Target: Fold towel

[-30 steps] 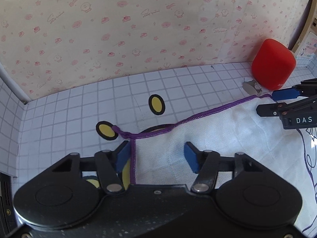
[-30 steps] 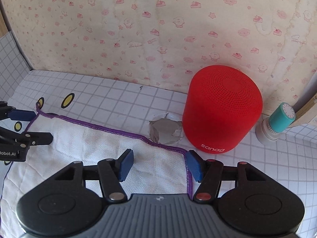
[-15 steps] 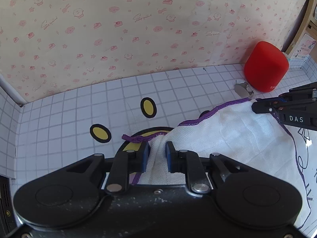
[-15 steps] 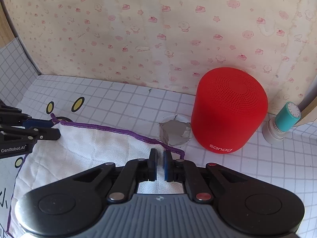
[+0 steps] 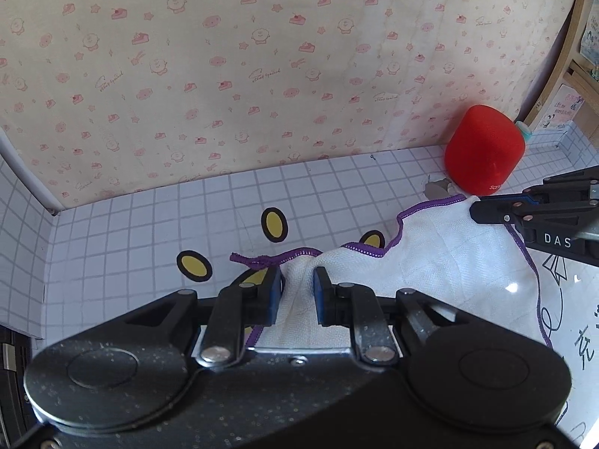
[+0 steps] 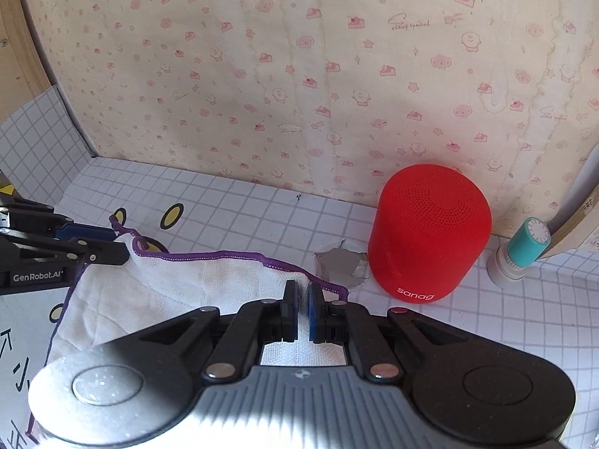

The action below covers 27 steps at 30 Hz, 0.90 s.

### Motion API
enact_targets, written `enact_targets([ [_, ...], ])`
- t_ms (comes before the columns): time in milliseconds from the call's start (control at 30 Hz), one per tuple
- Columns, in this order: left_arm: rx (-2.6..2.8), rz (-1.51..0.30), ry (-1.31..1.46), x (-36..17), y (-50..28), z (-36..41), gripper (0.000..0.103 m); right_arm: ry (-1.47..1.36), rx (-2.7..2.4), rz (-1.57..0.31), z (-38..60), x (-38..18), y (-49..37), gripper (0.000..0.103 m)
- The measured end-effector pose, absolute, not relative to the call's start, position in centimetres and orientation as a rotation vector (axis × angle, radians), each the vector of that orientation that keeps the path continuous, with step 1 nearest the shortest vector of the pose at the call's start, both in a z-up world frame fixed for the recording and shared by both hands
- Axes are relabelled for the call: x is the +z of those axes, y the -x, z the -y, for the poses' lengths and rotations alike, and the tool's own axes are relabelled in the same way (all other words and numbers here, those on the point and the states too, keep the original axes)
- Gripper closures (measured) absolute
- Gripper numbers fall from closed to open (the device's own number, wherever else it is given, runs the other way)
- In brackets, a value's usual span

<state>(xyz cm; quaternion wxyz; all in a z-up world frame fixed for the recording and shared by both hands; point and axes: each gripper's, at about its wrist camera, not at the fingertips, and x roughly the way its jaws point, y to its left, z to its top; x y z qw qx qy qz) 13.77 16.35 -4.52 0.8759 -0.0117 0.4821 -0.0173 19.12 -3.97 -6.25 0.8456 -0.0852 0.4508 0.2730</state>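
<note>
A white towel (image 5: pixel 441 258) with a purple stitched hem lies on the white tiled surface. My left gripper (image 5: pixel 297 280) is shut on a bunched fold of cloth near the towel's far left corner, whose hem tail sticks out to the left. In the right wrist view the same towel (image 6: pixel 179 288) sags between both grippers, and my right gripper (image 6: pixel 301 293) is shut on the towel's far right corner. The far edge is raised off the surface and droops in the middle. Each gripper shows at the side of the other's view: the right gripper (image 5: pixel 483 211) and the left gripper (image 6: pixel 121 250).
A red cylindrical speaker (image 6: pixel 428 234) stands against the patterned back wall, just beyond the right corner. A torn grey patch (image 6: pixel 340 265) marks the tiles beside it. A teal-capped small bottle (image 6: pixel 522 252) stands further right. Yellow oval stickers (image 5: pixel 274 224) dot the tiles.
Both grippers closed from open onto the towel's far corners, then rose a little. The far hem went from flat and straight to lifted and sagging.
</note>
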Motion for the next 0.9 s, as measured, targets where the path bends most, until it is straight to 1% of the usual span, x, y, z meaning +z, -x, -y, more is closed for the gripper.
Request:
enact_targets([
  [333, -0.042, -0.975, 0.013, -2.4, -11.7, -16.3, 0.084, 0.185, 0.573, -0.91, 4.8, -4.0, -16.9, 0.099],
  [467, -0.034, -0.978, 0.025, -2.6, -11.0, -16.7, 0.083, 0.189, 0.565, -0.902, 4.9, -3.7, -15.9, 0.099],
  [567, 0.0, -0.989, 0.04, -3.4, -11.1, -17.4, 0.081, 0.179, 0.55, -0.904, 5.0, -3.9, -15.7, 0.099],
  [633, -0.003, -1.001, 0.061, -3.9, -11.3, -17.8, 0.074, 0.177, 0.538, -0.905, 5.0, -4.1, -15.7, 0.099],
  [700, 0.002, -1.006, 0.057, -4.4, -11.7, -18.0, 0.057, 0.183, 0.532, -0.907, 4.9, -4.4, -15.9, 0.098],
  [733, 0.001, -1.008, 0.053, -4.6, -11.8, -17.9, 0.053, 0.185, 0.529, -0.907, 4.8, -4.5, -16.0, 0.098],
  [800, 0.002, -1.007, 0.052, -5.1, -12.2, -17.9, 0.035, 0.187, 0.52, -0.905, 4.8, -4.8, -16.3, 0.098],
  [833, 0.007, -1.009, 0.049, -5.4, -12.4, -17.9, 0.032, 0.188, 0.523, -0.907, 4.8, -5.0, -16.4, 0.097],
  [900, 0.016, -1.018, 0.044, -5.9, -13.0, -17.8, 0.031, 0.192, 0.523, -0.912, 4.7, -5.3, -16.7, 0.085],
])
